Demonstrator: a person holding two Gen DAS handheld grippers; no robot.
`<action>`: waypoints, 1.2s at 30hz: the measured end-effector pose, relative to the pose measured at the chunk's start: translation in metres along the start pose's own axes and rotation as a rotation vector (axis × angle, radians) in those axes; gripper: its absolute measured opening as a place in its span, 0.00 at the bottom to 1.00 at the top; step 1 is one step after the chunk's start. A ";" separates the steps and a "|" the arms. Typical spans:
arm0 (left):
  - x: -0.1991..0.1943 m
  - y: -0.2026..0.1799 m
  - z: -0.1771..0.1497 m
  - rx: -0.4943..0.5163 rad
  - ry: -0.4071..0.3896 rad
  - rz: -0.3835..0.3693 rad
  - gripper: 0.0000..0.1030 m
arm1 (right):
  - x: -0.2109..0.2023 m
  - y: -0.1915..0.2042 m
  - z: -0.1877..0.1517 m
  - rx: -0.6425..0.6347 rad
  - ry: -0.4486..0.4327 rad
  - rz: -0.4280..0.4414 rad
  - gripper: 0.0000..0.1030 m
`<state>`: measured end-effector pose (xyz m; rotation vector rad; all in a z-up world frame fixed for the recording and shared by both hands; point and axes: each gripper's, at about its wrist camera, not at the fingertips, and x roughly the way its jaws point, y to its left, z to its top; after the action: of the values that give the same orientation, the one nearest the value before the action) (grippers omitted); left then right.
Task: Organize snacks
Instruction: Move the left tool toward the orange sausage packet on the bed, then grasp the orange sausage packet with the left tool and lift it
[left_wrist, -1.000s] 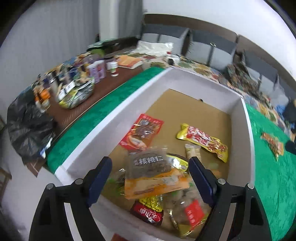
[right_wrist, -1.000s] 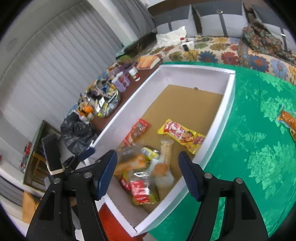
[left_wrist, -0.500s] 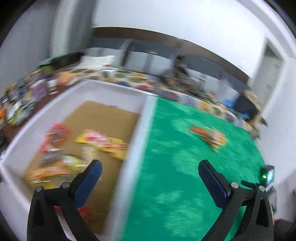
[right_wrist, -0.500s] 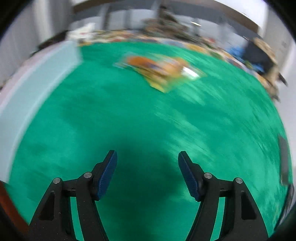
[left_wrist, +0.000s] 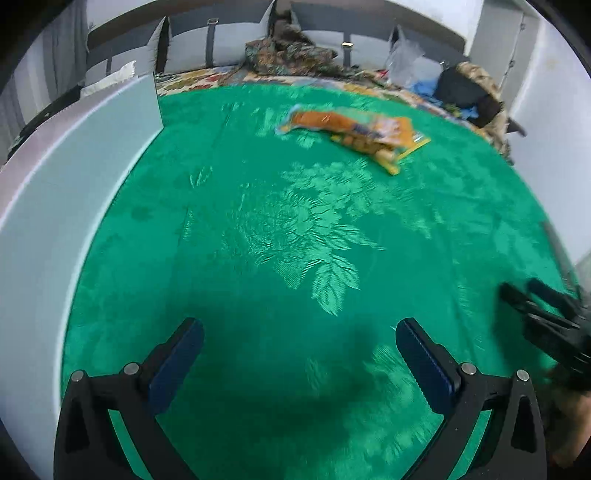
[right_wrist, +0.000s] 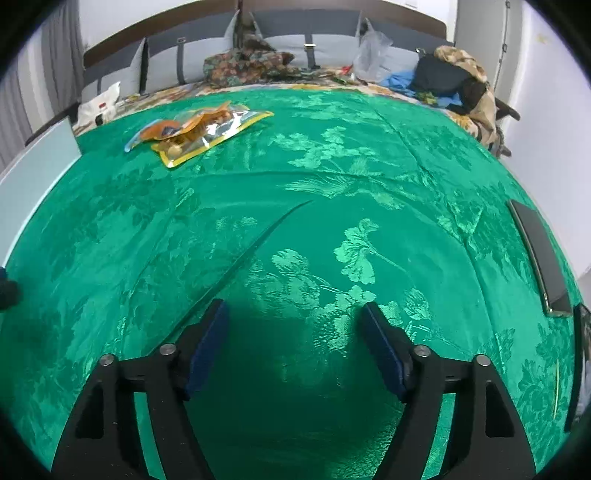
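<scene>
Snack packets (left_wrist: 354, 131), two crinkly orange-and-yellow foil pouches overlapping, lie loose at the far side of your green floral-patterned tablecloth (left_wrist: 295, 229), well apart from both tools. Left: tall white box wall (left_wrist: 74, 177), probably their destination. Your left gripper (left_wrist: 299, 354) stands spread wide, nothing between its blue pads. Your right gripper (right_wrist: 293, 341) is opening, also empty; both hang over bare cloth, apparently readied for the packets. Far right: flat dark slab (right_wrist: 537, 254), unidentified.

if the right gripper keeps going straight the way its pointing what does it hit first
Probably bare green cloth: the right gripper, jaws opening and empty, tilts down at the cloth. The snack packets lie far ahead to the left, off that line.
</scene>
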<state>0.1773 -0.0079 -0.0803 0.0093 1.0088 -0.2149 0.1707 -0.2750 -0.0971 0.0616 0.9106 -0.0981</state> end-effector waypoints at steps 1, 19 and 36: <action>0.008 0.000 0.000 0.000 0.008 0.019 1.00 | 0.002 0.000 0.002 0.003 0.001 0.002 0.77; 0.022 0.001 -0.009 0.015 -0.050 0.094 1.00 | 0.003 -0.002 0.001 0.014 0.004 -0.013 0.82; 0.128 -0.025 0.254 -0.424 0.154 0.026 0.98 | 0.003 -0.003 0.001 0.023 0.004 0.003 0.83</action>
<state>0.4513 -0.0813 -0.0502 -0.3510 1.1914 0.0275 0.1727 -0.2778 -0.0991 0.0842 0.9130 -0.1058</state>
